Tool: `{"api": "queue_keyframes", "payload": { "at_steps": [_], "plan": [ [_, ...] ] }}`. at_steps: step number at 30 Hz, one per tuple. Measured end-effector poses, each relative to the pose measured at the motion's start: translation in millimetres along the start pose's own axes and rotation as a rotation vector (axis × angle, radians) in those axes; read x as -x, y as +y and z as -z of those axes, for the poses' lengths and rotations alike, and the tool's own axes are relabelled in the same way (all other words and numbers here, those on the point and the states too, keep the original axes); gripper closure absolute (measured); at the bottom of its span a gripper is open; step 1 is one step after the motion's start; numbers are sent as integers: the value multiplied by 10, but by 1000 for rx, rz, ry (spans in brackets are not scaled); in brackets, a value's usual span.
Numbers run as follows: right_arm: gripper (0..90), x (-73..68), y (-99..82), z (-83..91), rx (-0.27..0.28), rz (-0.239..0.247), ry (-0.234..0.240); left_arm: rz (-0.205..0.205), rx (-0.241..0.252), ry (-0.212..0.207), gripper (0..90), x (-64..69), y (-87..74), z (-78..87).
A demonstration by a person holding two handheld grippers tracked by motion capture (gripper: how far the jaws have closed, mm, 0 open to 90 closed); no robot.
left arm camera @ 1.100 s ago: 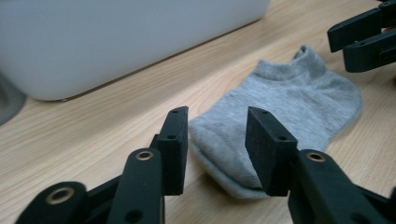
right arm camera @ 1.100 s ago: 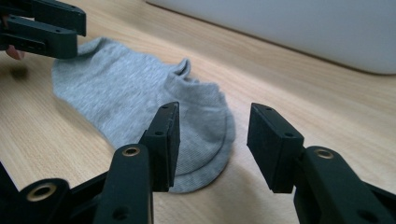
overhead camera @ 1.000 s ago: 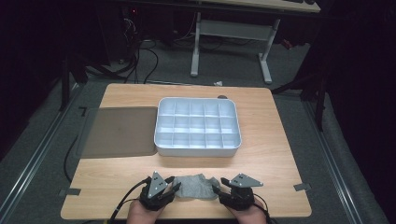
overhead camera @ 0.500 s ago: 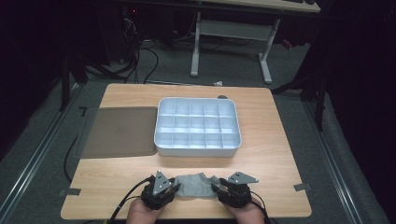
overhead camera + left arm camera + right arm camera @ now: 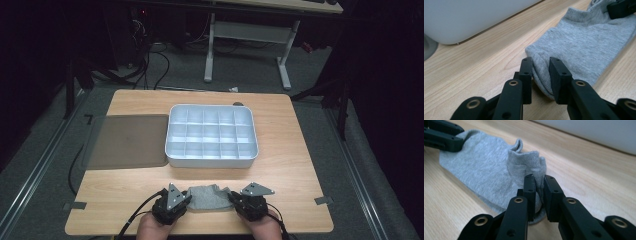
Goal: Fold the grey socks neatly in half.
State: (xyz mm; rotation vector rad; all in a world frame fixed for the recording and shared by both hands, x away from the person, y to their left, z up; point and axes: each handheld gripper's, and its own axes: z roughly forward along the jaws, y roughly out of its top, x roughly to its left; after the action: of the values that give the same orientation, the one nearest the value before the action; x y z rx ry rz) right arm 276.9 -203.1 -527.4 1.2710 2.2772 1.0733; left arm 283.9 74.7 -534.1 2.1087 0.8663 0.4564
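**Between my jaws: one grey sock, pinched at both ends**

Between my left gripper's closing jaws sits one end of the grey sock, fabric bunched against the pads. My right gripper has just squeezed onto the opposite end, puckering it. Beyond both tools stands the white compartment tray, with a grey mat beside it.

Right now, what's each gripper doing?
Left gripper: jaws just closing around one end of the grey sock.
Right gripper: just closed, pinching the sock's other end.

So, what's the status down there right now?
Left tongs and right tongs closing on grey sock, one each end. Sock flat on table. Nothing in the way.
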Motion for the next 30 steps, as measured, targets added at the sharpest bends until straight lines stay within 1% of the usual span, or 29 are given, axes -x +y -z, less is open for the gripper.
{"api": "queue_keyframes", "payload": {
  "at_steps": [2, 3, 4, 6, 7, 8, 9, 10, 11, 12, 13, 14, 15, 16, 17, 18, 19, 20, 21, 22, 24, 25, 30],
  "plan": [
    [814, 8, 39, -10, 8, 1, 7, 13, 2, 16, 740, -5, 3, 0],
    [814, 21, 94, -23, 16, 5, 14, 25, 15, 39, 753, -1, 8, 0],
    [814, 21, 94, -23, 16, 5, 14, 25, 15, 39, 755, -1, 8, 0],
    [813, 47, 165, -39, 21, 16, 22, 48, 48, 55, 749, -6, 33, 7],
    [813, 64, 202, -49, 22, 18, 23, 65, 77, 61, 732, 1, 76, 13],
    [813, 82, 241, -61, 22, 22, 20, 73, 96, 58, 724, 10, 110, 20],
    [813, 90, 256, -68, 20, 26, 19, 70, 119, 58, 725, 35, 161, 25],
    [813, 103, 267, -76, 19, 35, 19, 66, 141, 51, 733, 70, 214, 24],
    [813, 109, 262, -80, 19, 33, 19, 64, 152, 31, 750, 109, 266, 8],
    [812, 118, 250, -83, 24, 29, 21, 56, 143, 8, 769, 153, 317, -30],
    [812, 126, 225, -83, 26, 20, 21, 47, 122, -5, 804, 200, 361, -83],
    [812, 126, 225, -83, 26, 20, 21, 33, 105, -5, 804, 244, 393, -142],
    [812, 122, 214, -64, 31, 34, 17, 25, 83, -5, 821, 279, 416, -206],
    [812, 122, 214, -64, 31, 34, 17, 28, 62, -12, 821, 306, 433, -266],
    [812, 124, 208, -40, 36, 34, 13, 29, 31, -14, 828, 350, 457, -362],
    [812, 124, 208, -40, 36, 34, 13, 29, 31, -14, 831, 350, 457, -362],
    [812, 134, 202, -28, 41, 25, 15, 27, 18, -16, 836, 370, 466, -399],
    [812, 134, 202, -28, 41, 25, 15, 18, 3, -11, 836, 392, 470, -435],
    [811, 137, 199, -22, 43, 24, 14, -7, -24, 4, 847, 432, 458, -503],
    [811, 137, 199, -22, 43, 24, 14, -7, -24, 4, 848, 432, 458, -503],
    [810, 151, 203, -18, 48, 21, 12, -25, -14, 23, 849, 463, 453, -522],
    [810, 158, 208, -16, 51, 12, 13, -34, -18, 27, 849, 468, 458, -525],
    [809, 193, 233, -25, 64, 1, 19, -28, -14, 43, 848, 467, 466, -546]
  ]
}}
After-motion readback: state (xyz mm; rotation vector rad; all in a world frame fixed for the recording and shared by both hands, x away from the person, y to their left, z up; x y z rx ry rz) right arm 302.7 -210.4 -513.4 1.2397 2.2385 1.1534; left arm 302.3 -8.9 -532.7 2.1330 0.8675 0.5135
